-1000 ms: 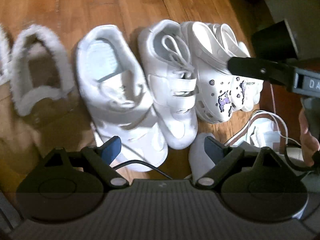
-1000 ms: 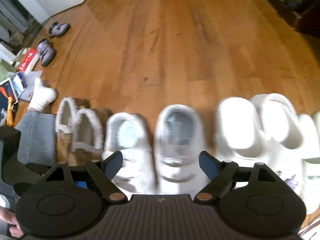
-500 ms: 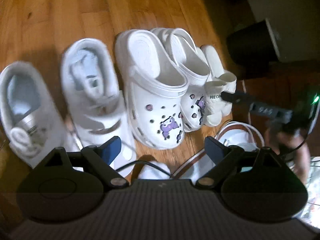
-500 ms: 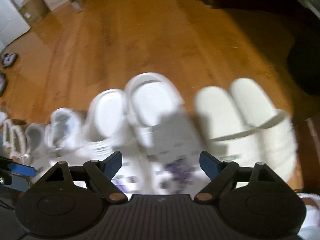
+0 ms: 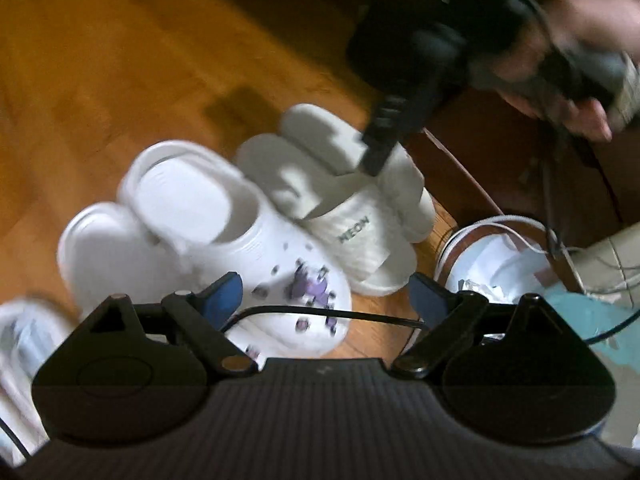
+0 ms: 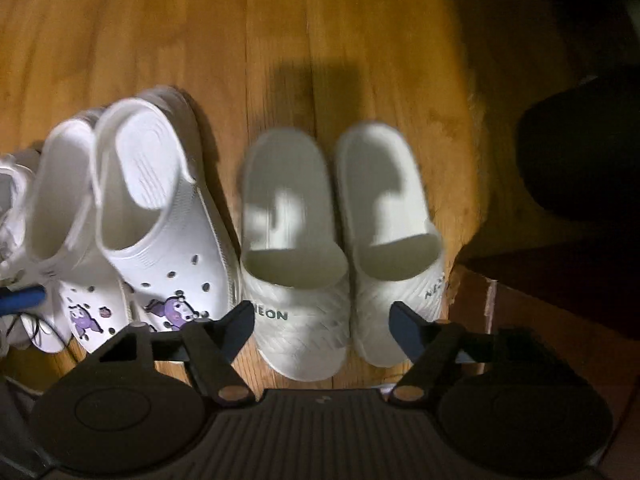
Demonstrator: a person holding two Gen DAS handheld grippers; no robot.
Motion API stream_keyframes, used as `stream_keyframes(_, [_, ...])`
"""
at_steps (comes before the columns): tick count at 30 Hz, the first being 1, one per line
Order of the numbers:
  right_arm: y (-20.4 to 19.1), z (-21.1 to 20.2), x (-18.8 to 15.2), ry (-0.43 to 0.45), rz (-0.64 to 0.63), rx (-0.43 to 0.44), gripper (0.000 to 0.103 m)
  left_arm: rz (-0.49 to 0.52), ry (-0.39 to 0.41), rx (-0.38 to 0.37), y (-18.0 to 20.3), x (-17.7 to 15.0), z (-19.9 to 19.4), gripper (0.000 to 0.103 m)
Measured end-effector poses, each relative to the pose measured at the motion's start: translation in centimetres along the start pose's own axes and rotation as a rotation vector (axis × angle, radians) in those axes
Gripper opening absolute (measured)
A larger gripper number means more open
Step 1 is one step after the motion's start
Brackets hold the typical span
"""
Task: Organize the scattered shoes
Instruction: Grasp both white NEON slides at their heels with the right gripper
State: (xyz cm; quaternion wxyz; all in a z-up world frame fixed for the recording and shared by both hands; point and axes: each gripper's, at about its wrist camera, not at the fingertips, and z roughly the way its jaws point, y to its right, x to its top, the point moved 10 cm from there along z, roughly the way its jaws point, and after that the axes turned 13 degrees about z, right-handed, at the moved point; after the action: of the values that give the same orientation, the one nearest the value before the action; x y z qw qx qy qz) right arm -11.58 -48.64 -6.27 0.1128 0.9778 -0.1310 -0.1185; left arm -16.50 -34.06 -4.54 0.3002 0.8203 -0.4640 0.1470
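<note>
Right gripper (image 6: 322, 320) hangs over the cream slides (image 6: 296, 240), jaws closing, nothing yet pinched – slides sit paired beside the white clogs (image 6: 160, 216) on the floor. Left gripper (image 5: 324, 294) wide, empty. Recommend centring on one strap before clamping

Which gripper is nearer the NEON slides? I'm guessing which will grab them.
Right. The right gripper hangs directly over the NEON slides, jaws closing but empty; the left gripper sits over the neighbouring charm clogs.

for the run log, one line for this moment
right gripper: closing, empty, above NEON slides | left gripper: open, empty | charm clogs: beside slides
</note>
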Motion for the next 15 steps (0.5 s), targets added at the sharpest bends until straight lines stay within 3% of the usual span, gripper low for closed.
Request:
stream_keyframes(4, [-0.1, 2.3, 1.7, -0.071, 0.034, -0.006, 0.061, 0.072, 0.010, -0.050, 0.6, 1.3, 3.1, 0.090])
stream_keyframes(11, [-0.2, 6.2, 3.4, -0.167, -0.008, -0.058, 0.059, 0.056, 0.048, -0.089, 1.1, 1.5, 3.8, 0.090])
stream_keyframes(15, [0.5, 8.6, 2.8, -0.239, -0.015, -0.091, 0.058, 0.030, 0.046, -0.106, 1.1, 1.1, 4.0, 0.090])
